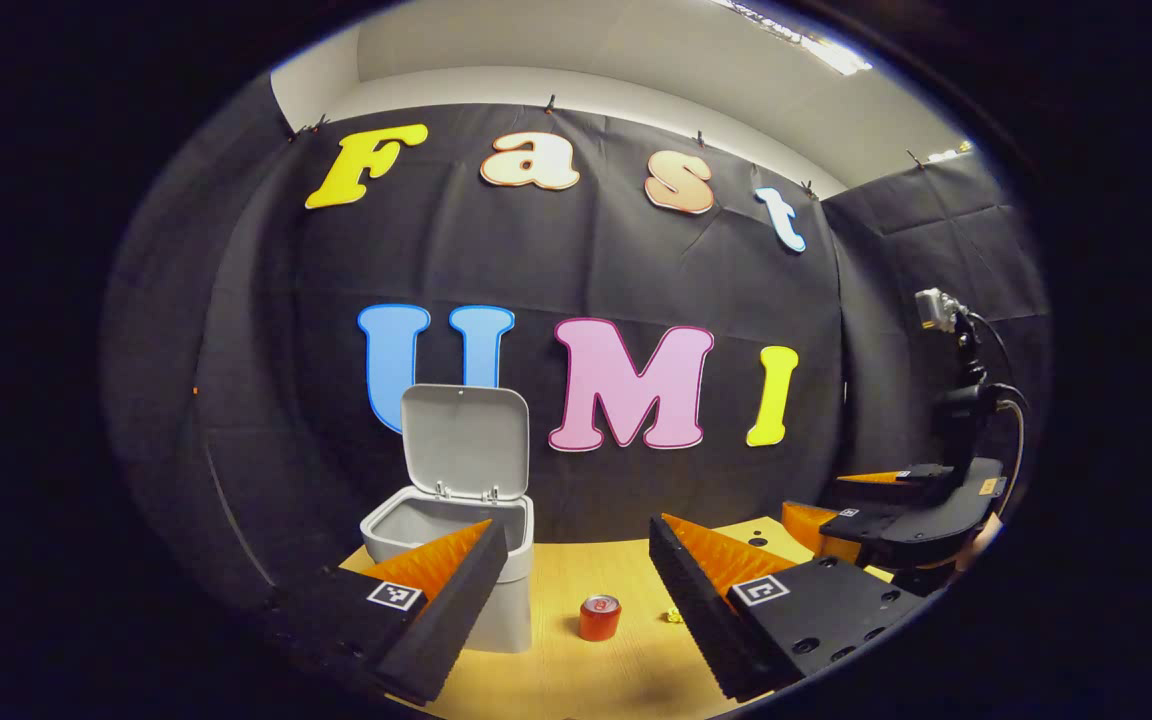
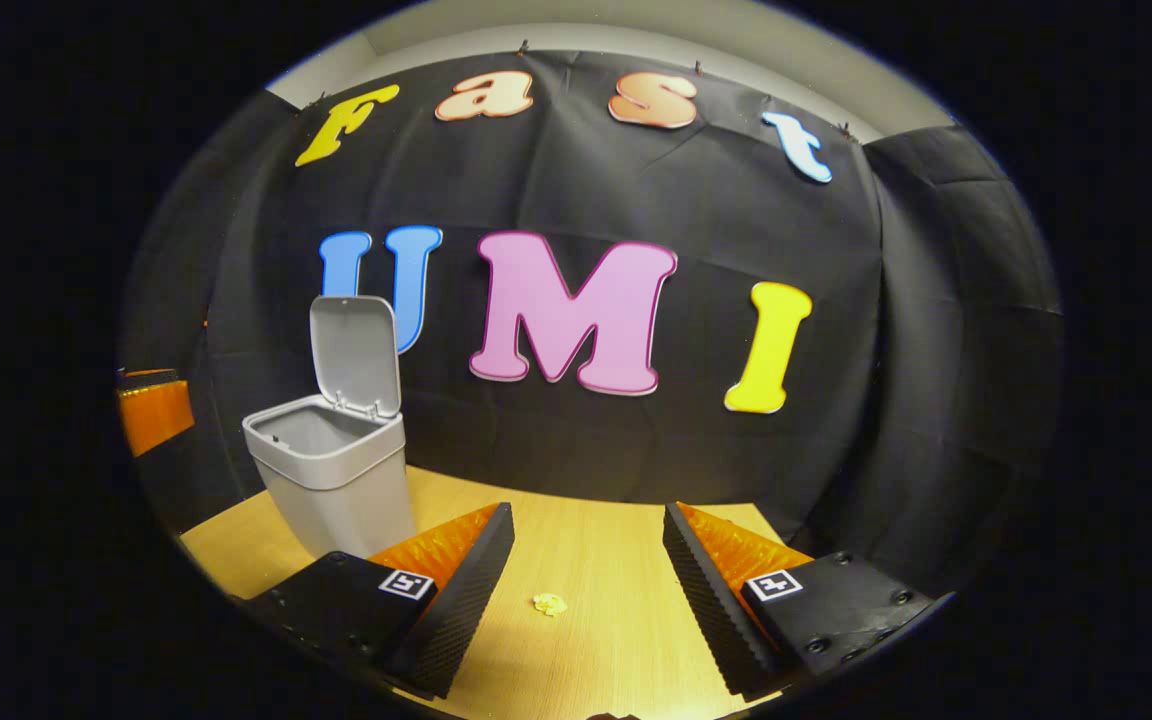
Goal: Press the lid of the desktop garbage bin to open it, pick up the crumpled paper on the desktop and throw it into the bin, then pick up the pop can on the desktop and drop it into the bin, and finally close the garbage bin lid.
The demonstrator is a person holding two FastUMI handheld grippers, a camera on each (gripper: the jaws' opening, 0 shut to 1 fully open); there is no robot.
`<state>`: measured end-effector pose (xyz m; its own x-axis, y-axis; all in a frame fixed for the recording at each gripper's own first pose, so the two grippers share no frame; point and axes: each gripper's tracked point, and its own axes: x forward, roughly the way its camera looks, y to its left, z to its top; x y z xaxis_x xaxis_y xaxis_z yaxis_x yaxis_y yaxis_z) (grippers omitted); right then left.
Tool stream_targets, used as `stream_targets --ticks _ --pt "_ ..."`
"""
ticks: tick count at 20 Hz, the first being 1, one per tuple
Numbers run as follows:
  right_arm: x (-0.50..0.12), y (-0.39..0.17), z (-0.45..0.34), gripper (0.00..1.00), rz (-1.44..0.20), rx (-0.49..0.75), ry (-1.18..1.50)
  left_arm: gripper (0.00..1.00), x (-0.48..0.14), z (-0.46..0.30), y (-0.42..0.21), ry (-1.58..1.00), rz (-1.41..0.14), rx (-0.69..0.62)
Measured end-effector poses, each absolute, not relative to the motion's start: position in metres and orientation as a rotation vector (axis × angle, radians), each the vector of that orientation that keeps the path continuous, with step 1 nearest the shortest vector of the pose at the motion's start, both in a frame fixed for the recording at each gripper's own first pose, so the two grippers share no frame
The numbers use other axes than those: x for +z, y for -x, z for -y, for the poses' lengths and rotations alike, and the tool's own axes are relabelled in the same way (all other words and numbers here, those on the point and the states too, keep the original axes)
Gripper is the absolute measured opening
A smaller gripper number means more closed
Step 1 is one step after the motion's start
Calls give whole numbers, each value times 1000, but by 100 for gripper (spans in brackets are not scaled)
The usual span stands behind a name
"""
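Note:
The grey desktop bin (image 1: 456, 560) (image 2: 336, 480) stands on the wooden desk with its lid (image 1: 464, 440) (image 2: 356, 355) swung upright, so the inside shows. A red pop can (image 1: 599, 617) stands upright on the desk to the right of the bin. A small crumpled yellow paper (image 2: 550, 603) (image 1: 673, 616) lies on the desk beyond the can. My left gripper (image 1: 576, 535) is open above the desk, with the can between and beyond its fingers. My right gripper (image 2: 586, 520) is open, held above the paper. The right gripper (image 1: 896, 510) also appears at the far right of the left gripper view.
The wooden desk (image 2: 576, 560) runs back to the black cloth wall. The left gripper (image 2: 151, 410) edges into the far left of the right gripper view, beside the bin. A hand (image 1: 981, 535) holds the right gripper.

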<state>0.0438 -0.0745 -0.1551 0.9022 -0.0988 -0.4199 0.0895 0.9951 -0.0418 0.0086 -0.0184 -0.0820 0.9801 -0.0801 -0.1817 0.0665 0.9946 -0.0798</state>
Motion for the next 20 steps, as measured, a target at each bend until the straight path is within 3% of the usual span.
stream_targets --ticks 9,20 --pt "-313 -89 58 97 -824 66 -3 96 -124 -7 4 75 -311 48" --pt "-465 -111 55 97 -1116 156 -13 97 -167 -7 22 71 -452 189"
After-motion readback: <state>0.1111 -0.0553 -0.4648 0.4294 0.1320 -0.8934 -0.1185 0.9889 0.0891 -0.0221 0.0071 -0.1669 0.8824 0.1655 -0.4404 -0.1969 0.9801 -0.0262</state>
